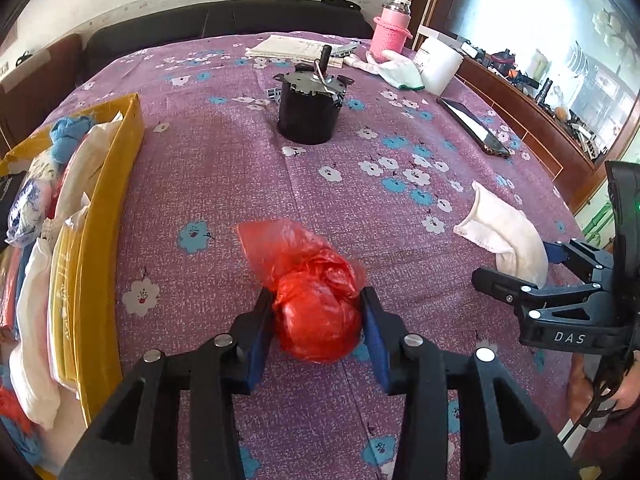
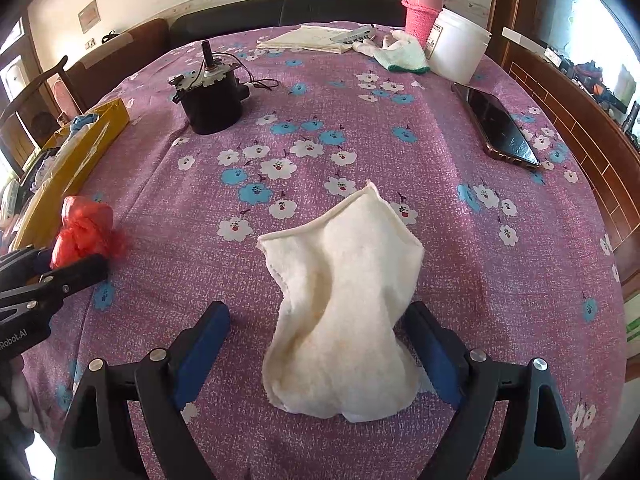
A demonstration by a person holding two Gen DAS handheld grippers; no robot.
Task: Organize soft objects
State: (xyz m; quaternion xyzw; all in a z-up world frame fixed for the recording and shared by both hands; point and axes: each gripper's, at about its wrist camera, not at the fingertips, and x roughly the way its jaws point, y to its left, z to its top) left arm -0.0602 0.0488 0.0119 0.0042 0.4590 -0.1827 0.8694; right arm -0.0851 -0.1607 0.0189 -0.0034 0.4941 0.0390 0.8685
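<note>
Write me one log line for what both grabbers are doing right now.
left gripper: shut on red plastic bag | right gripper: open, astride white cloth, not gripping | yellow box: holds other soft items

The left gripper points steeply down toward the tabletop, its two black arms converging forward and its blue-padded fingers pressed against both sides of the red plastic bag, which fills the gap between them. The right gripper also angles downward, its fingers spread wide and standing clear on either side of the white cloth, the left pad well apart from it and the right pad just beside its edge. In the left wrist view, part of a hand wraps the right gripper's handle at the far right edge.
</note>
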